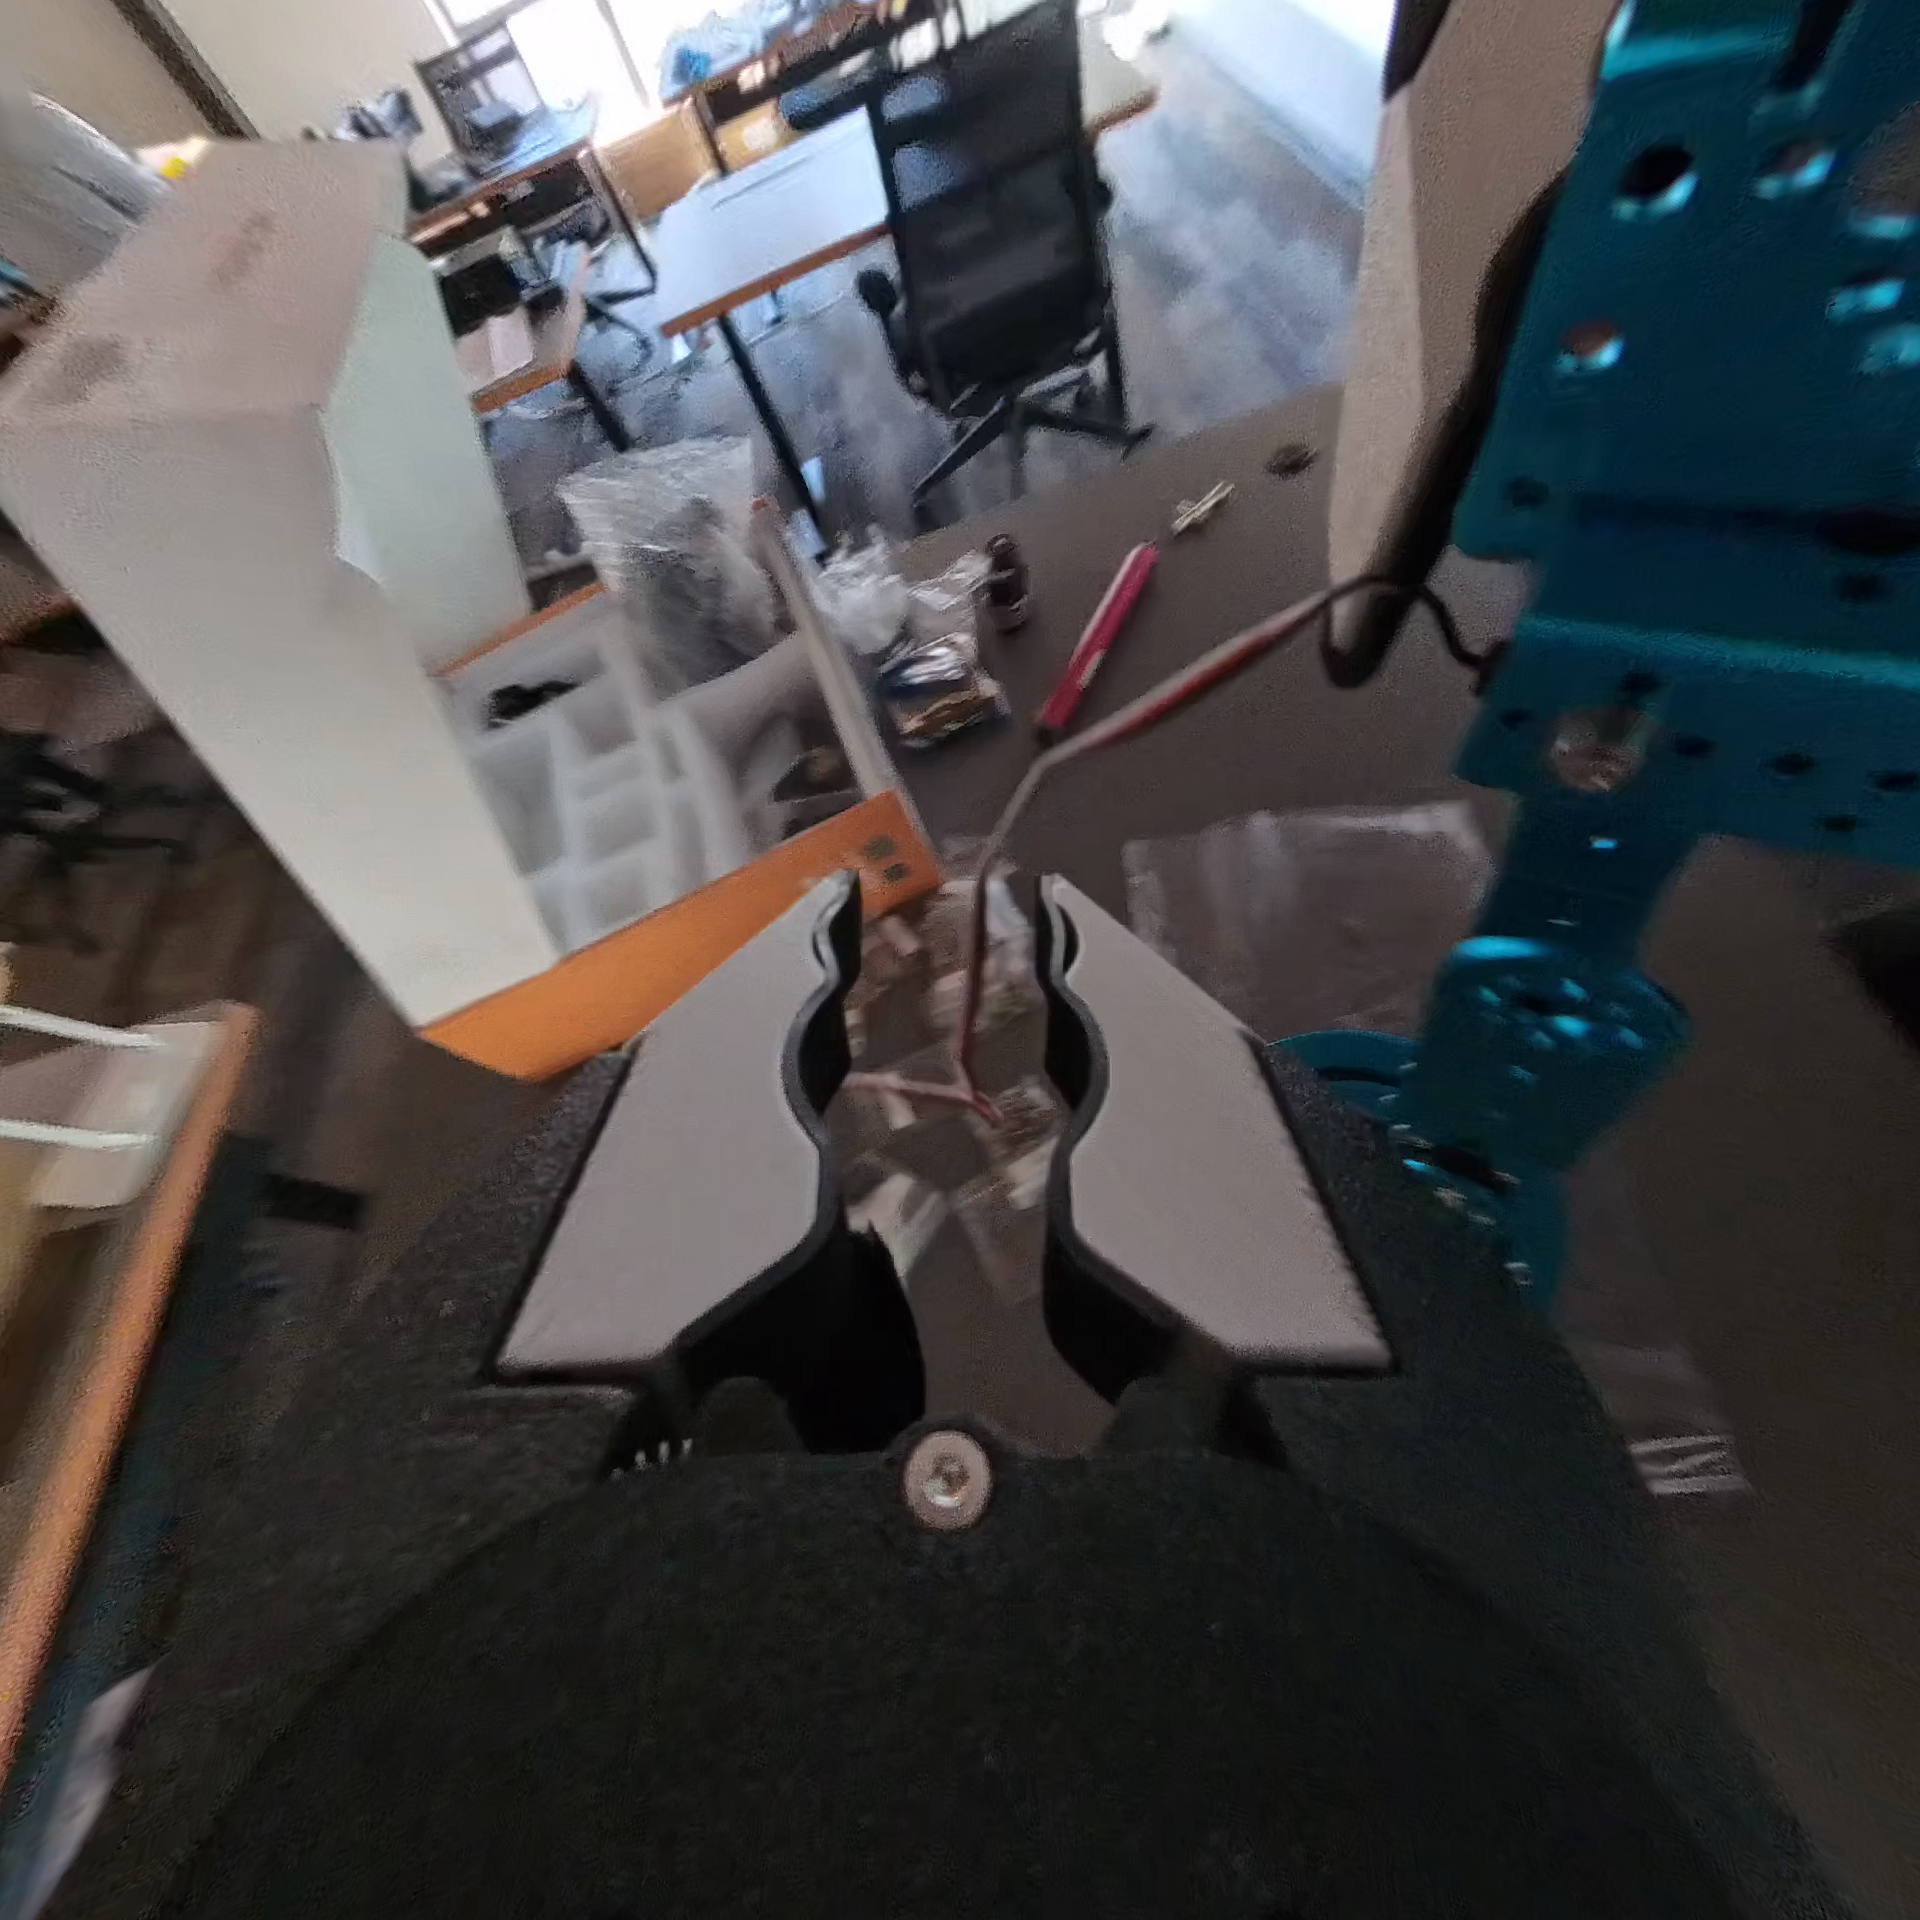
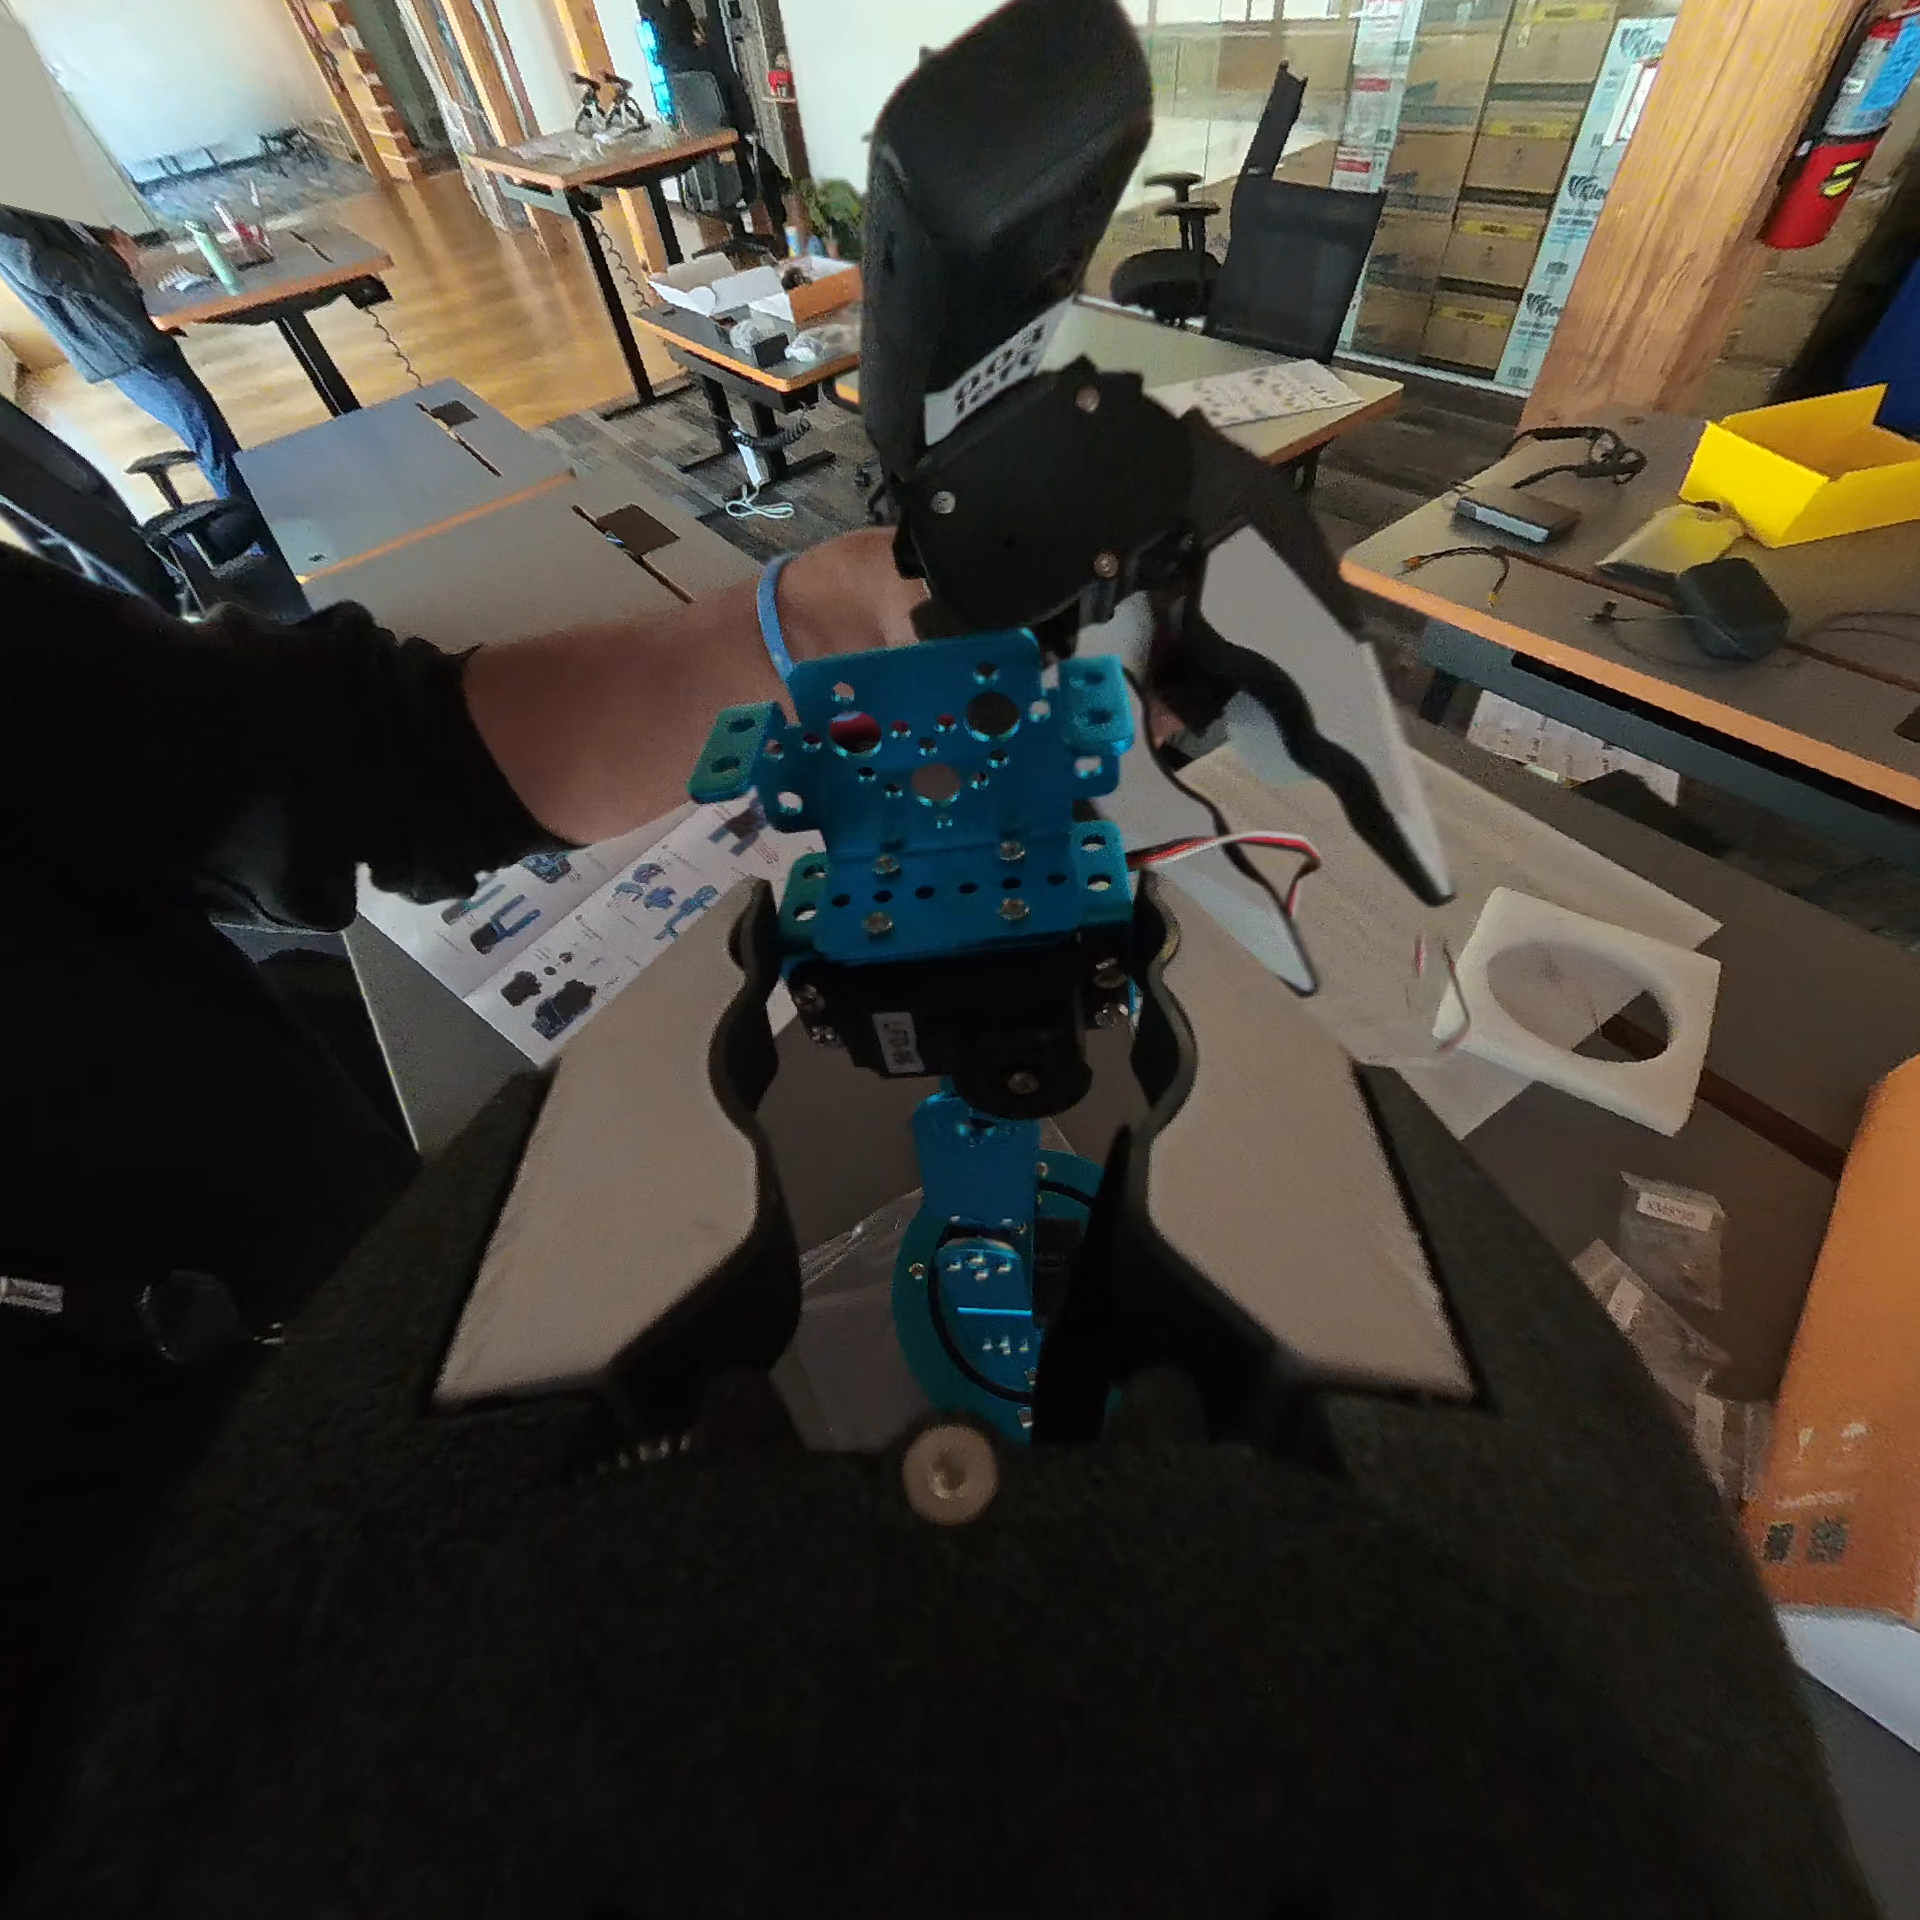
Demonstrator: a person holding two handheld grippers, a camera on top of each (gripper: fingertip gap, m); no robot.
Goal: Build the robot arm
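Observation:
My right gripper [image 2: 956, 899] is shut on a blue metal bracket assembly [image 2: 935, 810], with its fingers clamped on either side of the black servo [image 2: 935, 1013] under the brackets. The assembly stands upright over a round blue base [image 2: 925, 1309]. It also shows at the right of the left wrist view [image 1: 1683, 520]. A red, white and black servo cable [image 1: 1174, 696] runs from it down between the fingers of my left gripper [image 1: 948, 888]. That gripper is open, its jaws a little apart around the cable. It also shows in the right wrist view [image 2: 1371, 935], pointing down beside the assembly.
A white box [image 1: 260, 520] stands at the left, with an orange-edged box [image 1: 665, 956] beside it. A red pen [image 1: 1101, 634], a small dark bottle [image 1: 1006, 582] and plastic bags lie on the table. A white foam piece with a round hole [image 2: 1507, 1049], an instruction sheet [image 2: 623, 935] and a person's arm [image 2: 623, 707] are near.

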